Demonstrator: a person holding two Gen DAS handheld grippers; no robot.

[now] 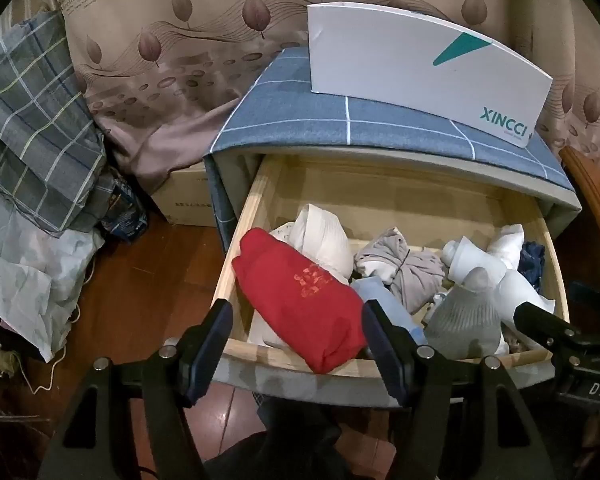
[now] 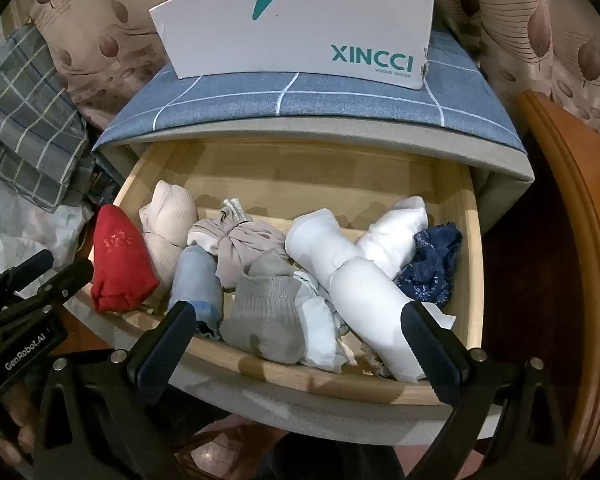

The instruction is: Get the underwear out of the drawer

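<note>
So the pale wooden drawer (image 2: 474,240) is pulled out from under a cabinet draped in a blue checked cloth (image 2: 300,100), and it's stuffed with rolled-up clothes. On the far left sits a red folded underwear bundle with a faint red print (image 1: 300,300), its near end hanging over the drawer's front rim. Next to it there's a cream ribbed roll (image 2: 168,220), a light blue roll (image 2: 198,280), a beige knotted garment (image 2: 244,244), a grey knit sock (image 2: 268,312), some white rolled pieces (image 2: 360,280) and a navy patterned piece (image 2: 432,264) on the right side.

The left gripper (image 1: 296,344) hangs right over the red bundle, jaws spread wide, with nothing pinched; the bundle shows between the fingers. The right gripper (image 2: 296,344) hovers above the drawer's front edge near the grey sock, jaws wide apart too and empty.

A white XINCCI shoebox (image 2: 300,28) stands on top of the cloth.
</note>
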